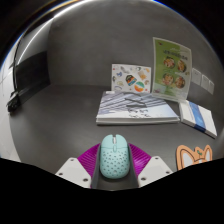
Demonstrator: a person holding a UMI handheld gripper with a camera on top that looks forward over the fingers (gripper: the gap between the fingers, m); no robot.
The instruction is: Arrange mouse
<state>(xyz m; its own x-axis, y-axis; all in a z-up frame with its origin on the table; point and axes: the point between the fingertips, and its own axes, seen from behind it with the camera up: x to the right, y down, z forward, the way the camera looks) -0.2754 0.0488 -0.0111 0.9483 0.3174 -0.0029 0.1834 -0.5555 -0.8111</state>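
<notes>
grey tabletop (60, 115) fills most of the view, running from the fingers out to a pale wall at 12 o'clock. dark, long equipment (28, 82) lies along the table's edge at 9 to 10 o'clock; what it is cannot be told. beyond the fingers, at 1 o'clock, a stack of printed sheets (138, 108) lies flat on the table. behind it, at 1 to 2 o'clock, an upright green-edged card (171, 68) with cartoon pictures stands leaning back, and just beside it, toward 12 o'clock, a smaller picture card (131, 79) with little animal drawings stands too. at 3 o'clock a blue-and-white booklet (199, 117) lies beside the sheets, touching or nearly touching them. at 4 o'clock an orange cat-shaped outline (196, 156) shows on the table, partly cut off.

gripper (114, 168) sits at 6 o'clock, its 2 fingers spread moderately wide, with the magenta pads (89, 157) showing on the inner faces. mint-green mouse (114, 155), speckled with small dots, sits between the 2 fingers, its long axis pointing to 12 o'clock. the pads lie close against both its sides, yet whether they press on it or leave a sliver of gap cannot be told.
</notes>
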